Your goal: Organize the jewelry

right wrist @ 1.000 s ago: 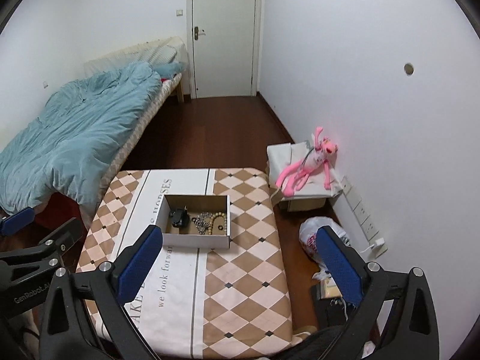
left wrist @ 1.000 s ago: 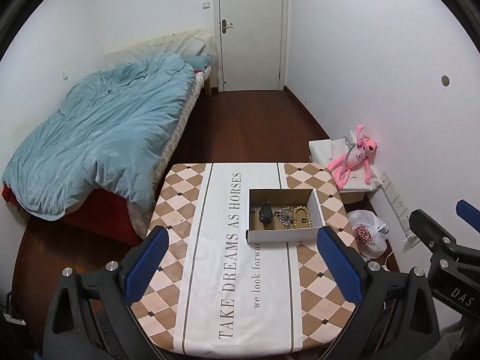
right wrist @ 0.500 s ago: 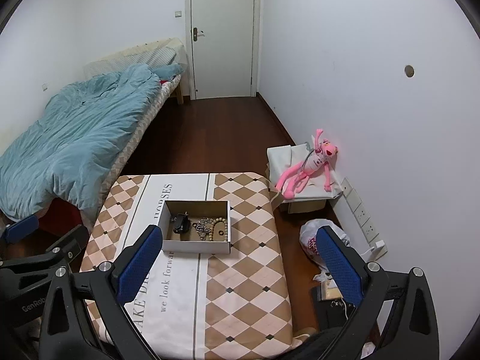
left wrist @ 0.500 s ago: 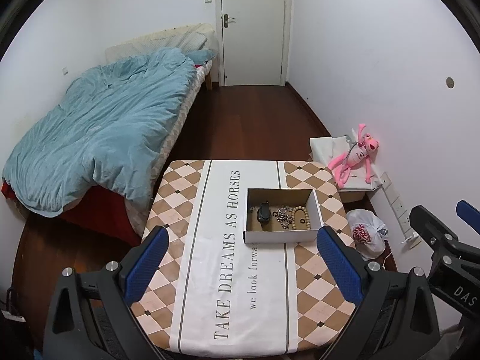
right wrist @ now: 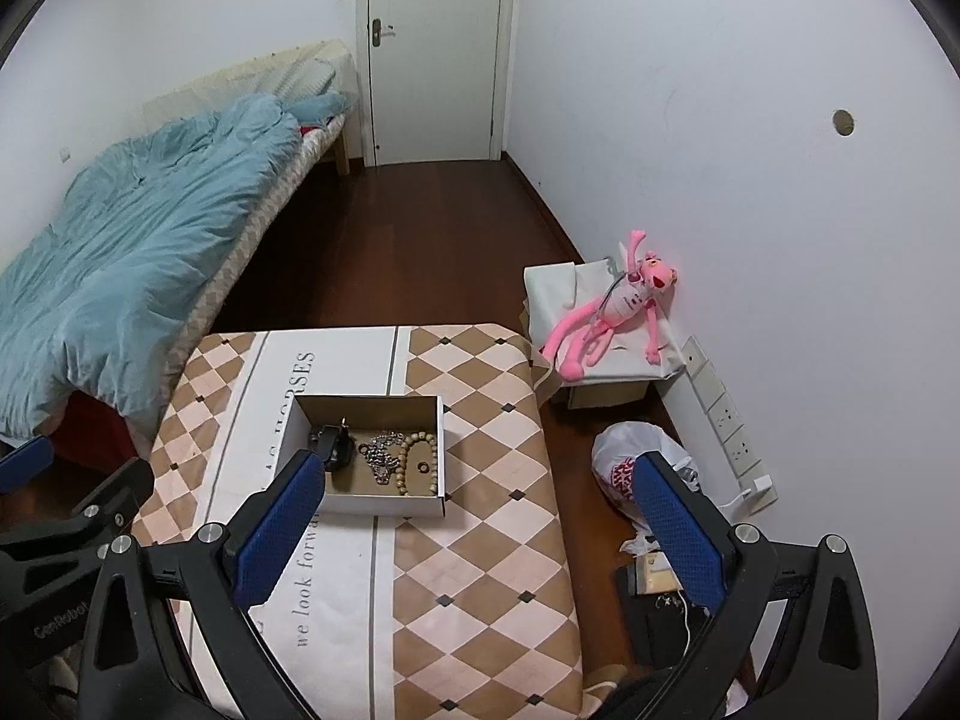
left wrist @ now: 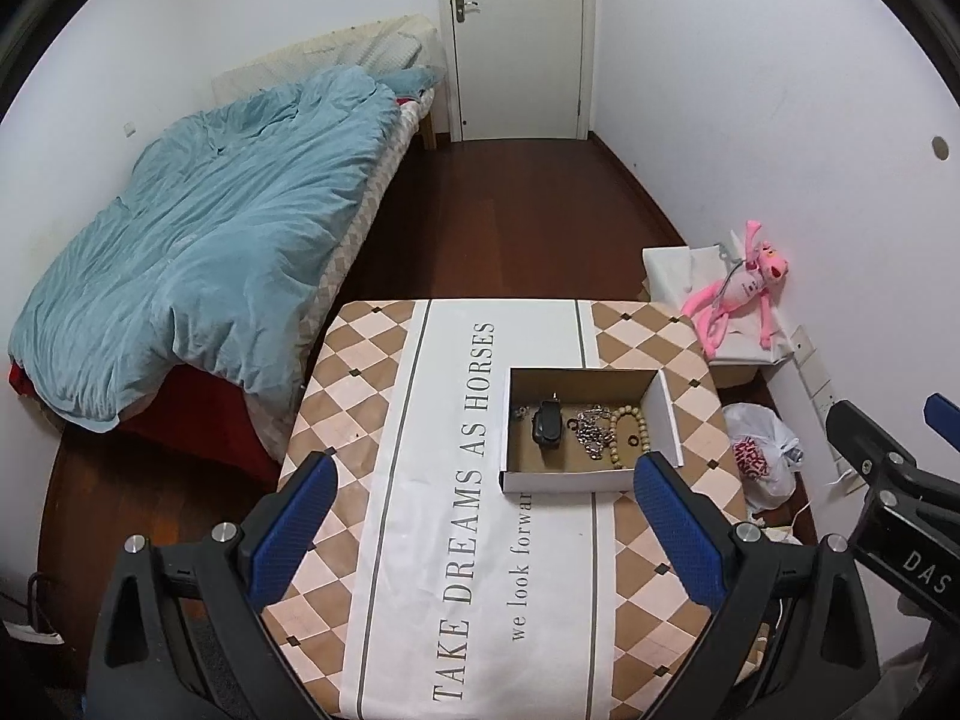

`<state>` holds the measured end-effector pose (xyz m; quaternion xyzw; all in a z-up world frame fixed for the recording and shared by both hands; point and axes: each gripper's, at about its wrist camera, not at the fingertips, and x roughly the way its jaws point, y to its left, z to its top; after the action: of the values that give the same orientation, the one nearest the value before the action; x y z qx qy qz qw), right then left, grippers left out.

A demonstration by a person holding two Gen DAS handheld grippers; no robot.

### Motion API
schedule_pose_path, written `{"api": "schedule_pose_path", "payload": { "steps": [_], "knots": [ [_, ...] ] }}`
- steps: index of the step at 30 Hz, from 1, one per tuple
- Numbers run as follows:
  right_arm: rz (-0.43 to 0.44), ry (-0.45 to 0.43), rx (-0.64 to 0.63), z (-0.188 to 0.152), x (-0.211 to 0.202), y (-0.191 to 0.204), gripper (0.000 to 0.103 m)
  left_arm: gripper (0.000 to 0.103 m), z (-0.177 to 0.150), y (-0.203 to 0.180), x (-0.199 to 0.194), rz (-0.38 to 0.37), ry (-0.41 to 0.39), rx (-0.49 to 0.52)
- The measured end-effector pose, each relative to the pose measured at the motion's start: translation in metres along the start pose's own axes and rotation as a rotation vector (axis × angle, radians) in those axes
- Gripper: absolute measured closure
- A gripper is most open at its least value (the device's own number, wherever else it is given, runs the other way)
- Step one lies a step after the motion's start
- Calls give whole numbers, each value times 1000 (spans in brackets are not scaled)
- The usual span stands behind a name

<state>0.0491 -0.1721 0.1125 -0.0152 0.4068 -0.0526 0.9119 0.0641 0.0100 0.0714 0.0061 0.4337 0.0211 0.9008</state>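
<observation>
A shallow white cardboard box (left wrist: 564, 483) (right wrist: 384, 505) sits on the checked tablecloth (left wrist: 420, 570) (right wrist: 498, 570). Inside lie a black watch (left wrist: 546, 429) (right wrist: 336, 450), a silver chain (left wrist: 591, 432) (right wrist: 381, 457), a wooden bead bracelet (left wrist: 630, 438) (right wrist: 414, 459) and small rings. My left gripper (left wrist: 480, 531) is open and empty, raised above the table's near side. My right gripper (right wrist: 474, 531) is open and empty, raised above the table's right half. Both are well short of the box.
A bed with a blue duvet (left wrist: 198, 252) stands left of the table. A pink plush toy (right wrist: 618, 306) lies on a white box by the right wall. A plastic bag (right wrist: 630, 468) and wall sockets (right wrist: 726, 420) are on the right. A closed door (left wrist: 516, 36) is at the back.
Both grippers have pulled back and up from the table, so the box and table look slightly farther. The box's contents have not moved. Both grippers stay open.
</observation>
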Motion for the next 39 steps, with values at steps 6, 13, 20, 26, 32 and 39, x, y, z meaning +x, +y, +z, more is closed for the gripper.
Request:
{"api": "schedule_pose_path", "payload": {
  "steps": [6, 13, 20, 26, 32, 39],
  "knots": [
    [-1, 37, -12, 0, 23, 4, 0, 2, 2, -2, 19, -3, 45, 2],
    [2, 62, 1, -1, 34, 0, 0, 2, 4, -6, 30, -14, 71, 7],
    [5, 78, -8, -1, 38, 0, 0, 2, 5, -10, 33, -44, 82, 19],
    [6, 88, -10, -2, 41, 1, 0, 2, 5, -11, 33, -45, 84, 17],
    [6, 95, -18, -2, 43, 2, 0, 2, 3, -12, 36, -39, 86, 19],
    [4, 93, -18, -2, 42, 3, 0, 2, 2, -10, 36, -38, 85, 20]
  ]
}}
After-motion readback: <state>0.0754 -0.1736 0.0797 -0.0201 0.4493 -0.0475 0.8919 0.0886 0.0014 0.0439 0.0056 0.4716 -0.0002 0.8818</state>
